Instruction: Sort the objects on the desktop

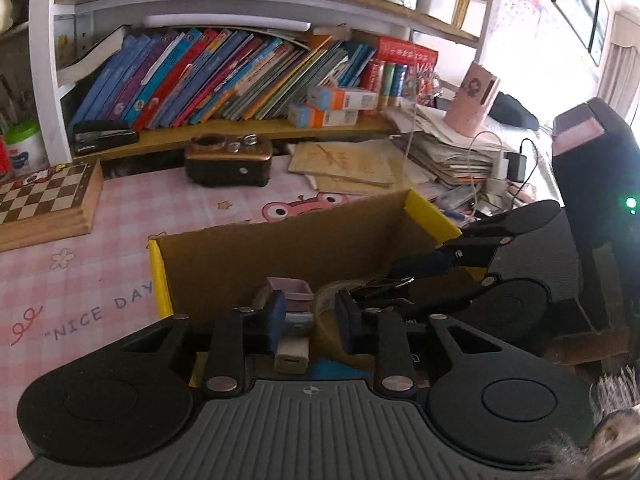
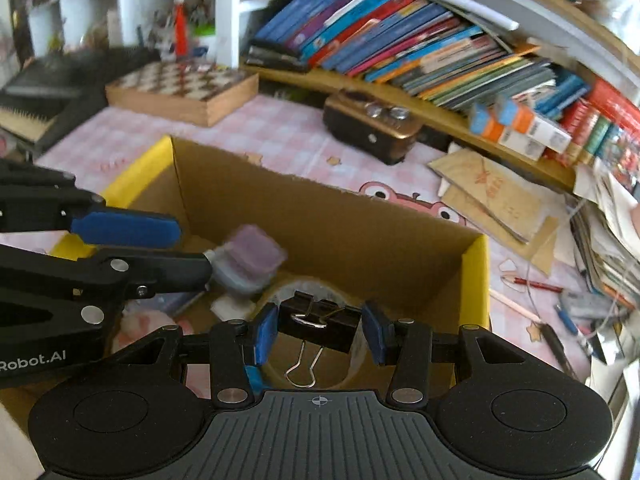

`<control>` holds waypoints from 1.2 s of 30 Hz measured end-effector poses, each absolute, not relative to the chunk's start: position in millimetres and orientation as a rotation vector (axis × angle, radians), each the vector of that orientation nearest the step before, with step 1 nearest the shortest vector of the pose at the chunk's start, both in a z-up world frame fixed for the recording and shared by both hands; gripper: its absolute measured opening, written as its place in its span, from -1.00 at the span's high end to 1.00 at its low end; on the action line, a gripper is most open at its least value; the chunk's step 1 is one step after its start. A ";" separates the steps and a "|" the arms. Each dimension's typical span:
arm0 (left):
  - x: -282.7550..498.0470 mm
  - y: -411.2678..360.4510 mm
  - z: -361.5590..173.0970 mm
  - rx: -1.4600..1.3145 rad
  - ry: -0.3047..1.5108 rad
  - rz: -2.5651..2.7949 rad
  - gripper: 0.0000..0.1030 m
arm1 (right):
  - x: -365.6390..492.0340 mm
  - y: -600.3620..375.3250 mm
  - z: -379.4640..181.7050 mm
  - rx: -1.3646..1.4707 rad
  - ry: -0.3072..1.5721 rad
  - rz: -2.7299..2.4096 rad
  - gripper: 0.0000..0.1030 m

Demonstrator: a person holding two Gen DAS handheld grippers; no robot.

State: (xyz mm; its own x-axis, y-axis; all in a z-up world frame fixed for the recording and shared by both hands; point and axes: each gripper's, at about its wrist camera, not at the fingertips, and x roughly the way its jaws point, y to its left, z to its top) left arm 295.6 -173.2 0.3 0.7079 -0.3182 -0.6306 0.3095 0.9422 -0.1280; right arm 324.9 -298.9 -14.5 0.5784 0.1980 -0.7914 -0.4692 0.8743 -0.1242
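Right tool (image 2: 319, 334) wide apart, black metal binder clip (image 2: 318, 322) between pads, contact unclear, over open cardboard box with yellow flaps (image 2: 332, 220), mid-worktop. Left tool (image 1: 310, 322) parted, holding nothing, over same box.

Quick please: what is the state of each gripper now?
Left gripper: open, holding nothing.
Right gripper: open around the binder clip, pads apart from it.

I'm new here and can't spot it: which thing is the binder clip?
Find the open cardboard box with yellow edges on the pink checked desk. Just above its contents, between the right gripper pads, sits the black metal binder clip, the only item with looped silver wire handles.
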 end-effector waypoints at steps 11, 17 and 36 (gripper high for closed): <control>278.3 -158.7 1.4 -0.078 0.674 -0.301 0.32 | 332.9 -279.5 -27.5 -0.406 0.908 0.452 0.09; 249.4 -149.8 18.5 -0.100 0.548 -0.289 -0.78 | 317.7 -285.6 -8.3 -0.373 0.830 0.456 -0.36; 86.2 -88.9 41.5 -0.206 0.331 -0.121 -1.00 | 139.4 -305.4 35.0 -0.112 0.433 0.191 -0.90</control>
